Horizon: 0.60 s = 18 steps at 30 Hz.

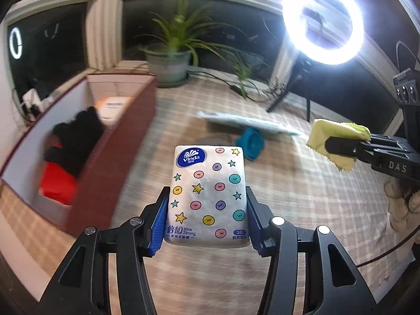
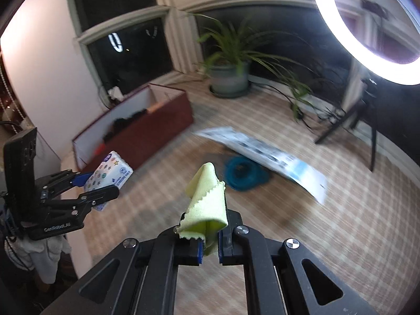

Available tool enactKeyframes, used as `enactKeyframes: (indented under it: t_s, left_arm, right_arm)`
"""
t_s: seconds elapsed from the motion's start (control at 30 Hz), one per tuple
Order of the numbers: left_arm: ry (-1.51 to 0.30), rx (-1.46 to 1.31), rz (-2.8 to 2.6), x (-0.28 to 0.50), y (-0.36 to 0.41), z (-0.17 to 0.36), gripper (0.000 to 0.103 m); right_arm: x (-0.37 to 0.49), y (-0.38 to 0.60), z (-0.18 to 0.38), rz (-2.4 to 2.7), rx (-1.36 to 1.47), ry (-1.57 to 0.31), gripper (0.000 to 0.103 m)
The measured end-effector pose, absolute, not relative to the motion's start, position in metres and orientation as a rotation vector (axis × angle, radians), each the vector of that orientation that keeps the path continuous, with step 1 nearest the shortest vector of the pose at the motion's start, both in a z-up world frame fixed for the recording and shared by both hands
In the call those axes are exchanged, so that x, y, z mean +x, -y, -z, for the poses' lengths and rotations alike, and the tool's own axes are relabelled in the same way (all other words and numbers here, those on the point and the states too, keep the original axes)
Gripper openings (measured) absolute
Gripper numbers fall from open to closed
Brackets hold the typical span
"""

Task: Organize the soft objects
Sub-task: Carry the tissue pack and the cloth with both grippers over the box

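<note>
The white star-and-dot printed tissue pack is clamped in our left gripper and the yellow-green pinked-edge cloth in our right gripper, both airborne; next we likely carry them to the long red open-topped box at ten o'clock.

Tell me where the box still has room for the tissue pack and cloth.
The open box is crowded at its near end: black item over a red one, an orange-white pack beyond. A bare strip shows along its white inner wall. The checked cloth outside has more room.
</note>
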<state>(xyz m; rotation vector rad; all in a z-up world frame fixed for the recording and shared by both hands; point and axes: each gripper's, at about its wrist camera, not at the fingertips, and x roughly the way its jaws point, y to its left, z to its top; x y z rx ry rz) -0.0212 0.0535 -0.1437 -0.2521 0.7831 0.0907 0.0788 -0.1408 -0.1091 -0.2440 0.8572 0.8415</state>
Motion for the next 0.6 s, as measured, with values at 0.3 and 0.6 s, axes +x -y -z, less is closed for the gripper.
enactKeyframes:
  t_s: [0.3,0.6]
  left_arm:
    - [-0.733,-0.260,-0.183,-0.043,-0.131,0.121,0.051]
    - [-0.714,-0.275,-0.249,-0.053,-0.197,0.119,0.051]
  right_arm:
    - [0.056,0.065,0.084,-0.935,-0.238,-0.806,0.007]
    - [0.056,-0.011,0.073,-0.989,-0.243,-0.781,0.007]
